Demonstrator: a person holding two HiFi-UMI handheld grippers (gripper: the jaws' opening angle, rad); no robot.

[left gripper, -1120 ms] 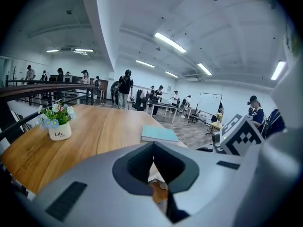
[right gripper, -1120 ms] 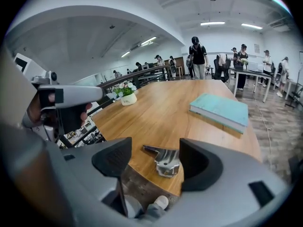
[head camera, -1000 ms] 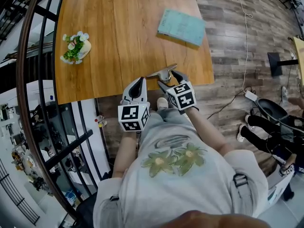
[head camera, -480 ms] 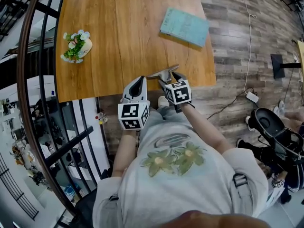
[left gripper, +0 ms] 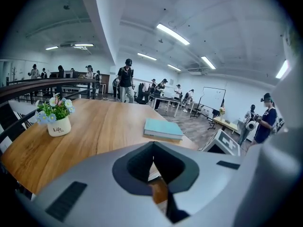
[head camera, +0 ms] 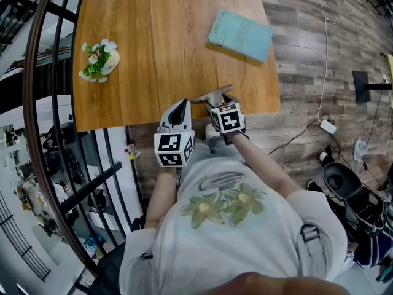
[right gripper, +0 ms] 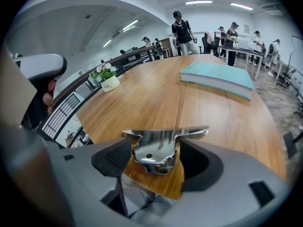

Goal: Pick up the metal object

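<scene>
One metal object (right gripper: 161,143) grasped by right claw (right gripper: 158,156), table (head camera: 153,48) edge; left claw (left gripper: 152,149) clenched, empty; book (head camera: 241,35) beyond

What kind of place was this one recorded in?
Probably an open-plan office or lab: desks with people standing around, a whiteboard, strip ceiling lights, plus a railing beside the wooden table.

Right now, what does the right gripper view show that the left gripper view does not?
Only the right gripper view shows the metal object, clamped between the fingers of the right gripper at the edge of the wooden table. Only the left gripper view shows the left gripper, its fingers together on nothing, and the other gripper's marker cube. Both show the table, the teal book and the flower pot.
</scene>
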